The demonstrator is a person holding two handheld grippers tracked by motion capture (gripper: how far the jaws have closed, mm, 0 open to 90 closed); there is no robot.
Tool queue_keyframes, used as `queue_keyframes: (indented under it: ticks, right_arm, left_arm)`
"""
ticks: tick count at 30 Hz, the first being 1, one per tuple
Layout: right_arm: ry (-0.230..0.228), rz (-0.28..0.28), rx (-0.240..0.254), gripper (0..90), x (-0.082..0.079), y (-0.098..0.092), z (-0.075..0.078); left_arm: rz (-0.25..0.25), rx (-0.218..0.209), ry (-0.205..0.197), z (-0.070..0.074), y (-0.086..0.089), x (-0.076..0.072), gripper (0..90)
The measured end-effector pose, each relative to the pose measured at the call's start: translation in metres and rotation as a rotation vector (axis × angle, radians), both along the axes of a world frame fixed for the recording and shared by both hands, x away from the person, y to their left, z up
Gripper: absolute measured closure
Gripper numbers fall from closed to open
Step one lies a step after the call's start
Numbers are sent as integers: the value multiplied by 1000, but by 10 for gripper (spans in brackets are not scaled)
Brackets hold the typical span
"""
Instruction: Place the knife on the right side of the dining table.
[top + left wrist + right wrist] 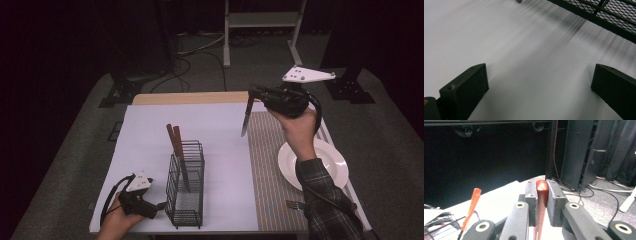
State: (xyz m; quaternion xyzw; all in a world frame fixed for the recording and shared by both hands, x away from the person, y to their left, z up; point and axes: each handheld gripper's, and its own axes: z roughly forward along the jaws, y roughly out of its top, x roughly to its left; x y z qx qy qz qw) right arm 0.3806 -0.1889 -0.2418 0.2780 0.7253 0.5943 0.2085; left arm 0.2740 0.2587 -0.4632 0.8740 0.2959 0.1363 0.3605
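Observation:
My right gripper (pixel 254 93) is raised above the far middle of the table, shut on the brown handle of a knife (pixel 246 116) whose blade hangs down over the white cloth. In the right gripper view the reddish knife handle (pixel 542 192) is clamped between the jaws of the right gripper (pixel 542 188). A black wire cutlery basket (pixel 186 185) stands near the front, with two brown-handled utensils (pixel 175 141) leaning in it. My left gripper (pixel 161 205) rests on the table just left of the basket, open, with nothing between the jaws of the left gripper (pixel 537 82).
A white plate (pixel 330 160) lies on a striped placemat (pixel 270 170) at the right, with a fork (pixel 296 204) near the mat's front edge. The basket's mesh wall (pixel 604 12) is close ahead of the left gripper. A white cloth (pixel 150 135) covers the table.

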Motion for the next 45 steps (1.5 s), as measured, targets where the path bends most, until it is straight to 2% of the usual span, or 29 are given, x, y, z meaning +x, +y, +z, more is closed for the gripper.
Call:
queue_keyframes:
  ticks: [19,26,30,34,45]
  right_arm:
    - [14,-129,-20,800,21,-31,-25]
    - [32,-178,-8,800,32,-45,-40]
    - [33,-209,-20,800,37,-50,-49]
    - [54,-239,-22,800,46,-55,-61]
    - [82,-288,-27,800,57,-65,-80]
  left_arm:
    - [1,-2,-1,0,0,0,0]
    - [1,-2,-1,0,0,0,0]
    - [0,0,-1,0,0,0,0]
    - [1,-1,0,0,0,0,0]
    - [1,-1,0,0,0,0,0]
